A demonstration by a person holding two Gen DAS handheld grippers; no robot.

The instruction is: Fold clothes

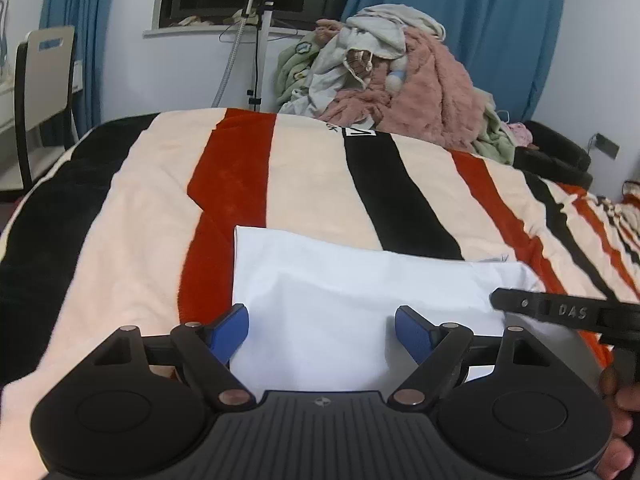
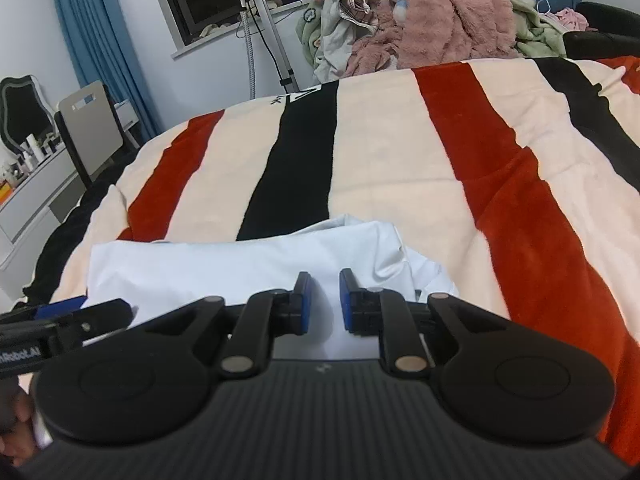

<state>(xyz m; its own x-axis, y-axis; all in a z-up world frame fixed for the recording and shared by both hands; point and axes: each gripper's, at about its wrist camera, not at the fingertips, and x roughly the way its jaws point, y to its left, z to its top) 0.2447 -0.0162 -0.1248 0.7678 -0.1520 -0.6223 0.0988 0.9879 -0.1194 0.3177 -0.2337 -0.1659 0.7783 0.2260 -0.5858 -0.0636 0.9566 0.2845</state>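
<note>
A white garment (image 1: 340,292) lies folded flat on the striped blanket (image 1: 312,176); it also shows in the right wrist view (image 2: 224,268). My left gripper (image 1: 322,332) is open, its blue pads wide apart just above the garment's near edge. My right gripper (image 2: 325,304) has its jaws narrowly apart over the garment's right part, with white cloth showing in the gap; nothing is clearly pinched. The right gripper's finger (image 1: 560,310) shows at the right in the left wrist view, and the left gripper's finger (image 2: 72,316) at the left in the right wrist view.
A heap of clothes (image 1: 400,76) lies at the bed's far end, also seen in the right wrist view (image 2: 420,12). A garment steamer pole (image 1: 260,40) stands by the window. A chair (image 1: 44,80) and a dresser (image 2: 36,184) stand at the left.
</note>
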